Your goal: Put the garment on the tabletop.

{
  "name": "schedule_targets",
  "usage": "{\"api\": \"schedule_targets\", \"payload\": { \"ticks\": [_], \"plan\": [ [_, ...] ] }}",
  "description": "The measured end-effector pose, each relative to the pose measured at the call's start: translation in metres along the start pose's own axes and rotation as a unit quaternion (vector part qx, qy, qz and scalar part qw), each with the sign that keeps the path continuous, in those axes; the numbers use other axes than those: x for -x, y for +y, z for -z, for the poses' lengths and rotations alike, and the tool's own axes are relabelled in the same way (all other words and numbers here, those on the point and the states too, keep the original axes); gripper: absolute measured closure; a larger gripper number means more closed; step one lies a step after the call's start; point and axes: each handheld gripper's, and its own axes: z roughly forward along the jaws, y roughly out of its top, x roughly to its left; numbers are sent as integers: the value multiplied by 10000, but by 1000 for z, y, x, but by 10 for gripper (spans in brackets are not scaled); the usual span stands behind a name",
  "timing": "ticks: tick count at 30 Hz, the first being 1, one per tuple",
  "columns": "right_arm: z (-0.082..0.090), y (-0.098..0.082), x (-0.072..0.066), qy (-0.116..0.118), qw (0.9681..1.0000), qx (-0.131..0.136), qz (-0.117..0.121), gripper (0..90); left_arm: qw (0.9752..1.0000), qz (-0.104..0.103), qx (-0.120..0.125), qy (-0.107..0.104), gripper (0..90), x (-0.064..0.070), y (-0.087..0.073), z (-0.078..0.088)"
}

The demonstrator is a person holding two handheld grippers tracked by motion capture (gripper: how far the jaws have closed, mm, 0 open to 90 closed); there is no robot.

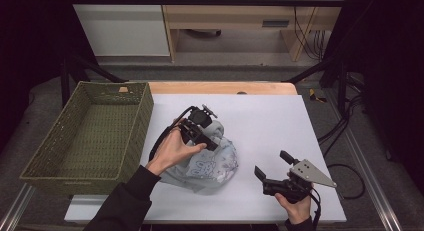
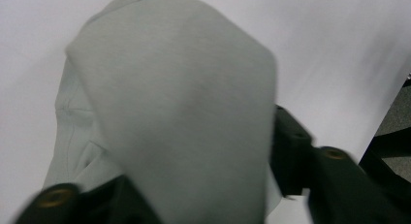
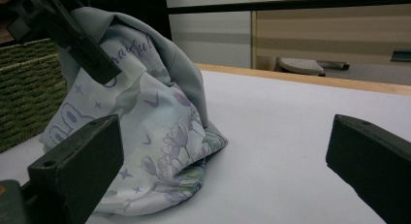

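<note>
High view, cloth: a pale grey printed cloth (image 1: 210,163) sits bunched in a heap near the middle of the white bench (image 1: 270,121), its top pulled up off the surface
High view, your left gripper (image 1: 212,133): your left hand (image 1: 172,151) holds it over the heap, its fingers clenched on the raised fold of the cloth
High view, your right gripper (image 1: 272,163): held in your right hand (image 1: 295,203) near the front right of the bench, apart from the cloth, fingers spread and holding nothing
High view, basket: a green woven basket (image 1: 45,161) stands at the left edge of the bench, just beside the cloth
Left gripper view, cloth (image 2: 174,107): plain grey fabric rises between your two black fingers (image 2: 291,151), which press on it from both sides; white bench (image 2: 339,49) lies beyond
Right gripper view, fingers (image 3: 77,161): yours stand wide apart, nothing between them
Right gripper view, cloth (image 3: 155,136): it stands as a peaked heap on the bench (image 3: 291,151), flowers, stars and lettering printed on it, the left gripper (image 3: 82,54) gripping its top; the basket (image 3: 24,88) is behind it at the left
</note>
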Motion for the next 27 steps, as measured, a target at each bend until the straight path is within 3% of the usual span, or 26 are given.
{"api": "schedule_targets", "payload": {
  "ticks": [3,6,12,14,15,18,20,27],
  "plan": [
    [-1,0,1,-49,10000,15,47,3,9996,47,295,-8,301,0,0,2],
    [-1,-1,1,-37,10000,-6,74,2,9987,42,510,9,191,-2,-1,6],
    [-1,0,2,-46,10000,8,69,2,9949,48,1011,38,108,-3,-4,18],
    [-1,0,2,-44,10000,17,43,2,9916,63,1273,215,73,-1,-7,23],
    [-1,0,2,-43,10000,9,66,2,9911,-6,1305,261,65,-1,-8,26],
    [-1,0,2,-38,10000,-4,48,2,9855,70,1669,295,52,0,-13,32],
    [-1,0,2,-31,10000,-6,-8,2,9833,78,1786,327,51,-1,-17,36],
    [0,1,3,-37,10000,33,25,2,9753,80,2196,236,54,-1,-41,41]
  ]
}}
